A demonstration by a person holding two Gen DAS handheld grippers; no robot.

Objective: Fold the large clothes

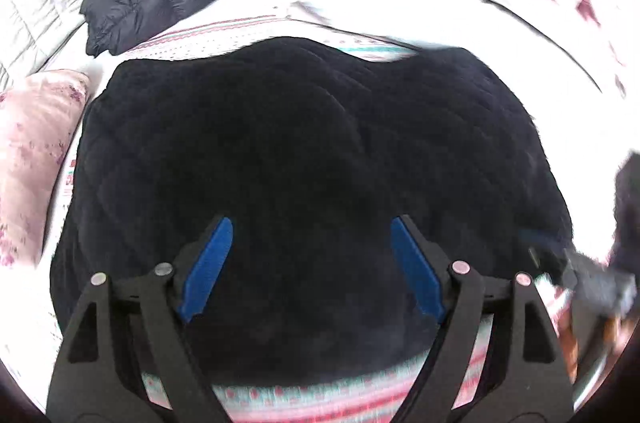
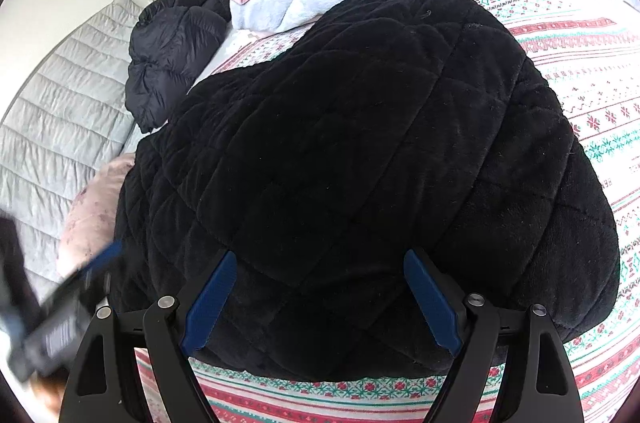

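Black quilted garment [image 2: 360, 163], folded into a thick bundle on the patterned bedspread [image 2: 592, 71], lying just ahead of and beneath both the left gripper [image 1: 311, 265] and the right gripper [image 2: 320, 299], each with blue-padded jaws wide apart, nothing clamped.

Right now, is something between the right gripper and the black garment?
Nothing visible. The right gripper hangs open directly over the black garment, with no object between them.
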